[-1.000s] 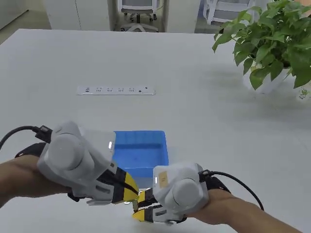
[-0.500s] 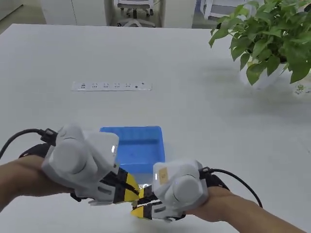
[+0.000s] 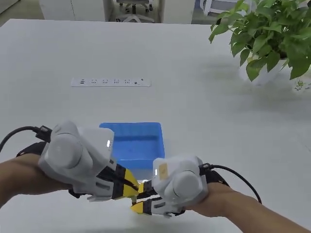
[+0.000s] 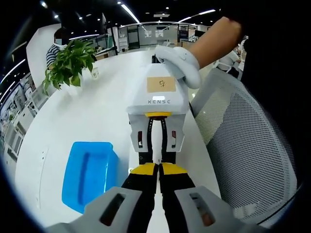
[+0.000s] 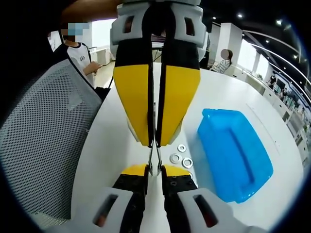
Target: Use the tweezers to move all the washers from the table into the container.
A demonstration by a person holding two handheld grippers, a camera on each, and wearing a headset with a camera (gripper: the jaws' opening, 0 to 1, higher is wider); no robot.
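The container [image 3: 131, 141] sat on the tabletop [image 3: 194, 111] toward its near edge, the power strip [image 3: 111, 82] behind it and the potted plant [image 3: 265, 43] by the far right edge. The washers [image 5: 181, 156] lay just beside the container, near where the left gripper [image 3: 132, 184] and right gripper [image 3: 137, 208] met, tweezers [image 5: 154, 160] between their tips.

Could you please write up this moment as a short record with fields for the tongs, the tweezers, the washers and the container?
left tongs: shut on the tweezers, tips facing the right tongs
right tongs: shut on the same tweezers
washers: three on the table, between the tongs and the container
container: blue, no washers visible inside
background: power strip and potted plant farther along the table
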